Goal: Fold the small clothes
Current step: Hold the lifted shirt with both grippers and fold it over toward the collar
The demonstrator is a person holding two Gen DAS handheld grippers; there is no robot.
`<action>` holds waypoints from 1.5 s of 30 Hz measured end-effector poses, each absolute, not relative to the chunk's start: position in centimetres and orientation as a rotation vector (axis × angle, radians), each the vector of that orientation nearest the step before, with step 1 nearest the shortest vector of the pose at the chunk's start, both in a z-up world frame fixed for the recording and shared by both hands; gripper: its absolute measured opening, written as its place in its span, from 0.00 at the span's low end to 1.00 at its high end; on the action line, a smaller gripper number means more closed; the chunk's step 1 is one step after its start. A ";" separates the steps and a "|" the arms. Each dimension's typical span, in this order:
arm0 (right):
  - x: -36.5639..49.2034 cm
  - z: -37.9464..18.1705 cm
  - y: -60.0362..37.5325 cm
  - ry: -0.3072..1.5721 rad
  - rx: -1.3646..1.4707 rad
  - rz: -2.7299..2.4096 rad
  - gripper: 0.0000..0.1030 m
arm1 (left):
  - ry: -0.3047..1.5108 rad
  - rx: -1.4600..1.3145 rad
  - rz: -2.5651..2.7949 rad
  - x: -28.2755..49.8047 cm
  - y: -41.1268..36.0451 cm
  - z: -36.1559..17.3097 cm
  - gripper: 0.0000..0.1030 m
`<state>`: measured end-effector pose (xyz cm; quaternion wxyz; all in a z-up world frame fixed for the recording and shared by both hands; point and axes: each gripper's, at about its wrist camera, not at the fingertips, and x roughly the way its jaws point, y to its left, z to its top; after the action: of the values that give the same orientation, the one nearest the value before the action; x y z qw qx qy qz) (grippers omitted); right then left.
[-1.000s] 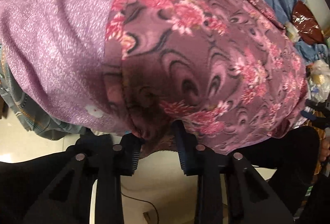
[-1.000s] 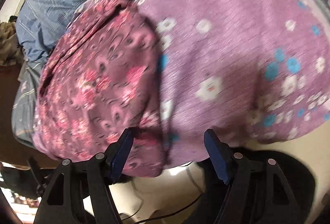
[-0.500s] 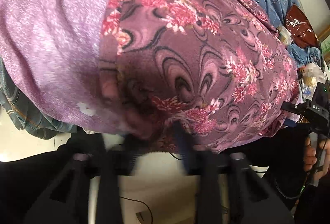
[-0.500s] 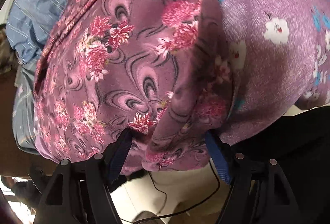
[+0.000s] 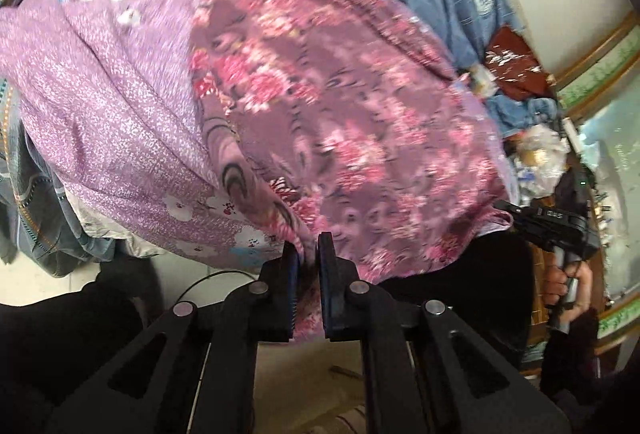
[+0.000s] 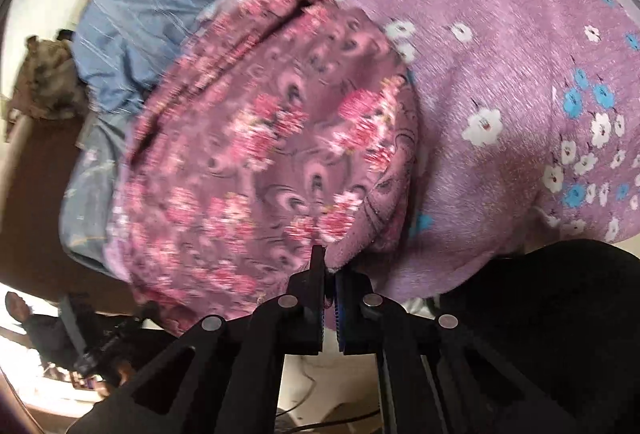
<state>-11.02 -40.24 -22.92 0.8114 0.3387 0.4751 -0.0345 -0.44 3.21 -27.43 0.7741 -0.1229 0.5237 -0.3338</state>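
Both grippers' fingers [image 5: 289, 266] [image 6: 318, 274] now closed, apparently pinching floral garment [image 5: 340, 106] hem between.

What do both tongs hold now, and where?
Both left tongs and right tongs pinch the floral cloth at its near hanging edge.

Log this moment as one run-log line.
left gripper: shut on floral garment hem | right gripper: shut on same garment's edge | beneath: lilac flowered cloth | fold: not done
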 end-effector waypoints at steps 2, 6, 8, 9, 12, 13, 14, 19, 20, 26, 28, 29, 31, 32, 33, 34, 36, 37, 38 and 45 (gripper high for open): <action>-10.5 -21.7 -39.6 0.971 0.752 -0.016 0.03 | 1.116 -0.288 -0.746 -0.4 3.5 -26.3 0.07; -10.4 -18.6 -39.5 0.864 0.769 0.079 0.03 | 1.073 -0.341 -0.792 0.2 3.4 -23.9 0.01; -10.1 -17.2 -39.4 0.827 0.775 0.114 0.03 | 1.029 -0.329 -0.805 0.1 3.3 -22.2 0.01; -10.0 -16.3 -39.3 0.800 0.771 0.131 0.03 | 1.008 -0.310 -0.807 0.0 3.2 -21.4 0.01; -9.6 -14.9 -39.5 0.741 0.773 0.147 0.03 | 0.980 -0.248 -0.743 0.2 3.3 -20.6 0.02; -9.6 -14.6 -39.6 0.728 0.779 0.149 0.03 | 0.989 -0.242 -0.702 0.4 3.8 -21.1 0.06; -9.5 -14.4 -39.8 0.720 0.787 0.149 0.03 | 1.006 -0.249 -0.669 0.6 4.1 -21.7 0.10; -9.4 -14.0 -41.0 0.677 0.824 0.145 0.03 | 1.176 -0.342 -0.494 1.0 6.0 -27.1 0.44; -9.4 -13.9 -41.4 0.665 0.829 0.135 0.03 | 1.212 -0.355 -0.477 0.9 6.0 -28.1 0.44; -9.0 -13.9 -43.5 0.631 0.855 0.090 0.03 | 1.370 -0.347 -0.454 -0.1 4.5 -32.4 0.50; -8.8 -14.2 -43.8 0.633 0.862 0.084 0.03 | 1.394 -0.342 -0.458 -0.3 4.0 -33.3 0.50; -8.6 -14.4 -44.0 0.639 0.865 0.079 0.03 | 1.413 -0.345 -0.465 -0.4 3.6 -33.9 0.51; -8.5 -14.8 -44.1 0.647 0.871 0.073 0.03 | 1.447 -0.356 -0.483 -0.5 3.3 -34.9 0.55; -8.4 -15.0 -44.2 0.650 0.874 0.072 0.03 | 1.465 -0.363 -0.488 -0.4 3.0 -35.5 0.55; -8.4 -15.1 -44.3 0.653 0.876 0.071 0.03 | 1.478 -0.369 -0.480 -0.3 2.9 -36.1 0.55; -8.4 -15.2 -44.4 0.654 0.879 0.069 0.03 | 1.482 -0.378 -0.467 -0.2 2.8 -36.6 0.55; -8.4 -15.3 -44.4 0.657 0.882 0.071 0.03 | 1.475 -0.387 -0.448 0.0 2.5 -37.2 0.55; -8.4 -15.3 -44.4 0.658 0.882 0.071 0.03 | 1.478 -0.384 -0.442 0.1 2.4 -37.7 0.55; -8.4 -15.3 -44.4 0.658 0.881 0.071 0.03 | 1.487 -0.383 -0.437 0.2 2.3 -38.0 0.55; -8.1 -15.0 -43.6 0.666 0.863 0.085 0.03 | 1.472 -0.406 -0.513 0.0 1.9 -38.3 0.11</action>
<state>-8.12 -43.57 -15.03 0.8543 0.4103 0.3165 0.0402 -0.01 1.94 -38.29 0.6928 -0.1820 0.6589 -0.2298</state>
